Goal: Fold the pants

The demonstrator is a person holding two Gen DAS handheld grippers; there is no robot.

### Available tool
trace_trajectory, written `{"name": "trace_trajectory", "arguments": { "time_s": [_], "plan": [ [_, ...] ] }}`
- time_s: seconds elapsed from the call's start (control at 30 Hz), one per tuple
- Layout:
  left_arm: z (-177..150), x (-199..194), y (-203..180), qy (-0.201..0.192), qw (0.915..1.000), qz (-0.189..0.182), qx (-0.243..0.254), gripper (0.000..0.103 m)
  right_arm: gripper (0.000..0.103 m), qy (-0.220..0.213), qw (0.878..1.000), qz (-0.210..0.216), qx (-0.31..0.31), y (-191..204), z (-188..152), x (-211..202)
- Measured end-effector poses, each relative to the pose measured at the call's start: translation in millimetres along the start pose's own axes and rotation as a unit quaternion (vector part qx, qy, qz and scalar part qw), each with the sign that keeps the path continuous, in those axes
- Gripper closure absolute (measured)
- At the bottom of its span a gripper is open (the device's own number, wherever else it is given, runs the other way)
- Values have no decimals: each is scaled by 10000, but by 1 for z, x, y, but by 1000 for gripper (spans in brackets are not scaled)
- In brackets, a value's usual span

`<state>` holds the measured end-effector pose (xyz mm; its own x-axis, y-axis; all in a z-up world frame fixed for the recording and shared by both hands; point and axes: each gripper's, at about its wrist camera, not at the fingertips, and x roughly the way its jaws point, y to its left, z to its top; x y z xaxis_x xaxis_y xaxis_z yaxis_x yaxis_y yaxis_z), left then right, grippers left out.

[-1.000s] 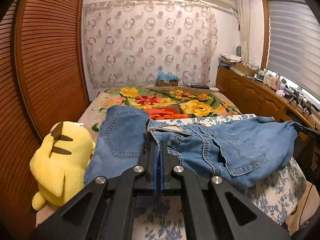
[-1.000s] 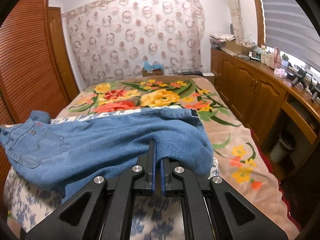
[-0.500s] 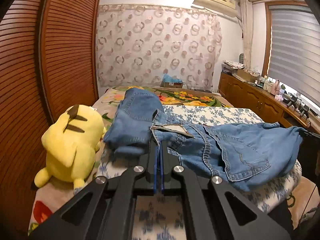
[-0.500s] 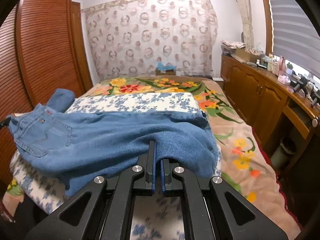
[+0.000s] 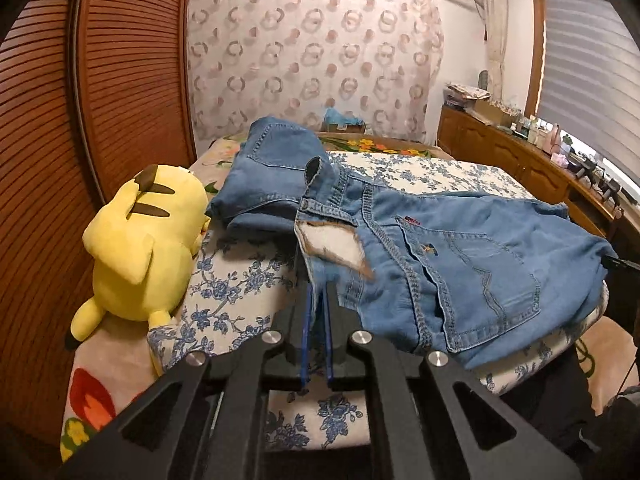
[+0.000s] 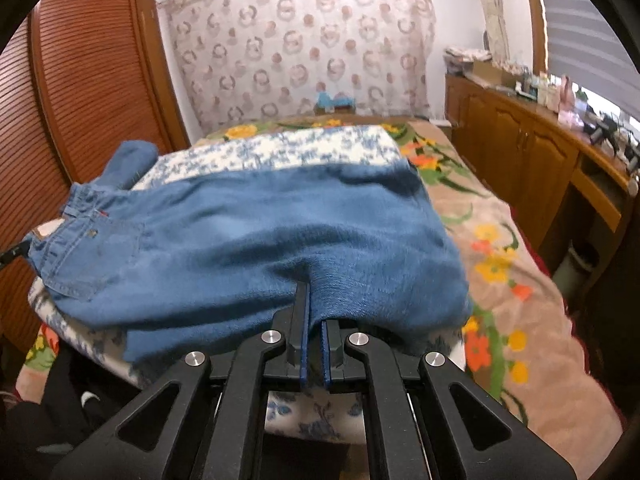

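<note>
Bedroom: a bed [image 5: 460,168] under a white quilt printed with blue flowers, laid over a floral blanket [image 6: 500,248] of orange and yellow blooms. Louvred wooden wardrobe doors [image 5: 120,80] run along the left side, a ring-patterned curtain [image 5: 320,52] covers the far wall, and a wooden sideboard [image 6: 520,148] cluttered with small items stands under the blinds on the right. A yellow plush toy [image 5: 140,240] lies on the bed's left edge, just beside the denim. The blue jeans [image 5: 440,248] stretch across the near part of the quilt, back pockets up, waistband end to the left with its pale inner lining showing; part of the garment is doubled back in a heap toward the curtain. Left gripper [image 5: 317,300]: fingers closed tight, pinching the fabric near the waistband opening. Right gripper [image 6: 316,312]: fingers clamped on a fold of the leg end, the cloth draping over the right finger and bunching up between both. Seen from the right wrist, the denim [image 6: 260,240] spans from the waistband at far left to the rounded fold at right, near the quilt's front edge.
</note>
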<state>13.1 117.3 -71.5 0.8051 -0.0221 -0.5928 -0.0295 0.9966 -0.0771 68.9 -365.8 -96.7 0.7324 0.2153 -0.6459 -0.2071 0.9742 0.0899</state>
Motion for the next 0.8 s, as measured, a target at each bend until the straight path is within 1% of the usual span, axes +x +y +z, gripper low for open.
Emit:
{"name": "trace_trajectory", "arguments": {
  "time_s": [0.03, 0.07, 0.1, 0.17, 0.23, 0.3, 0.33, 0.37, 0.4, 0.53, 0.57, 0.63, 0.7, 0.8],
  "plan": [
    [0, -1, 1, -14, 10000, -28, -19, 95, 102, 17, 10000, 26, 25, -1, -3, 0],
    [1, -2, 1, -23, 10000, -53, -37, 89, 102, 35, 10000, 61, 58, -3, -7, 1],
    [2, -4, 1, -37, 10000, -44, -40, 78, 102, 42, 9999, 82, 91, -3, -11, -1],
    [3, -6, 2, -70, 10000, -61, -9, 66, 100, 61, 9998, 117, 164, -4, -16, -2],
    [4, -7, -1, -59, 9999, -135, 32, 64, 98, 51, 9998, 115, 185, -5, -19, -5],
    [5, -4, -7, -17, 9997, -224, 78, 56, 98, 24, 9997, 103, 210, -6, -21, -10],
    [4, -1, -11, 21, 9995, -296, 100, 53, 98, 12, 9997, 99, 229, -7, -21, -12],
    [3, 2, -16, 62, 9992, -383, 120, 46, 97, 5, 9997, 92, 242, -7, -19, -14],
    [2, 4, -20, 76, 9988, -467, 131, 44, 97, -16, 9997, 88, 249, -8, -19, -17],
    [-1, 22, -42, 265, 9969, -700, 228, 44, 94, -127, 9997, 29, 226, -11, -16, -30],
    [-2, 25, -47, 297, 9967, -713, 255, 44, 92, -141, 9996, 5, 225, -12, -16, -32],
    [-3, 31, -56, 331, 9963, -715, 333, 44, 86, -167, 9996, -48, 229, -14, -14, -36],
    [-4, 35, -64, 367, 9957, -769, 371, 44, 74, -187, 9994, -156, 230, -17, -13, -40],
    [-5, 40, -76, 379, 9950, -794, 473, 44, 69, -254, 9991, -217, 276, -22, -10, -44]
  ]
}}
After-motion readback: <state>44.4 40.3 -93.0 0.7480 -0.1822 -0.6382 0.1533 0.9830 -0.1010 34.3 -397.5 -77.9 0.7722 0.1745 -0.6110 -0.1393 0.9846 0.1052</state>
